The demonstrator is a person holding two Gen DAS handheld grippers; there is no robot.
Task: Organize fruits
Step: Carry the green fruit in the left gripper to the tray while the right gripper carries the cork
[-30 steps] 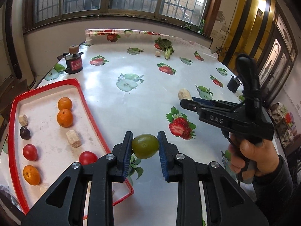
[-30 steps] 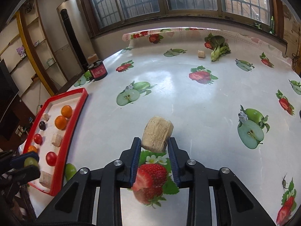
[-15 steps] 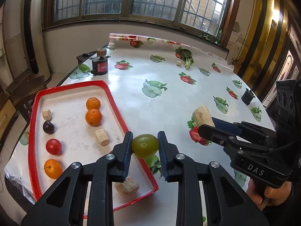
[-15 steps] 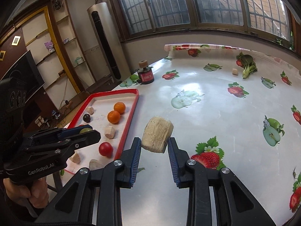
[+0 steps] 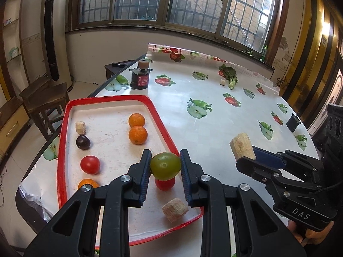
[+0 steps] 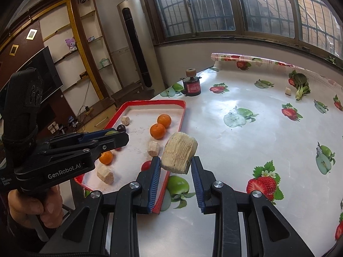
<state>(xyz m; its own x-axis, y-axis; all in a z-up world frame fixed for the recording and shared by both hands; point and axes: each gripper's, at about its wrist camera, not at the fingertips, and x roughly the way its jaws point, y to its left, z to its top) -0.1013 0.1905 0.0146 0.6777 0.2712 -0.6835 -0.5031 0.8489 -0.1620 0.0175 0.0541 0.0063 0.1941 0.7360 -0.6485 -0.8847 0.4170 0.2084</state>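
My left gripper (image 5: 165, 167) is shut on a green round fruit (image 5: 165, 166) and holds it above the near right part of the red-rimmed tray (image 5: 64, 128). My right gripper (image 6: 175, 167) is shut on a pale fibrous chunk (image 6: 179, 153), held above the tray's right rim (image 6: 182, 115). It also shows in the left wrist view (image 5: 242, 146). The tray holds oranges (image 5: 137, 135), red fruits (image 5: 90, 164), a dark plum (image 5: 83, 142) and pale chunks (image 5: 174, 209).
A dark jar with a cork lid (image 5: 140, 78) stands beyond the tray. A leafy vegetable (image 5: 230, 75) and a small pale chunk (image 5: 223, 82) lie at the far side. A small black object (image 5: 293, 122) sits near the right edge. A wooden stool (image 5: 45, 98) stands left of the table.
Both grippers have moved left toward the tray with their loads. The green fruit is now over the tray and the chunk is over its right rim.
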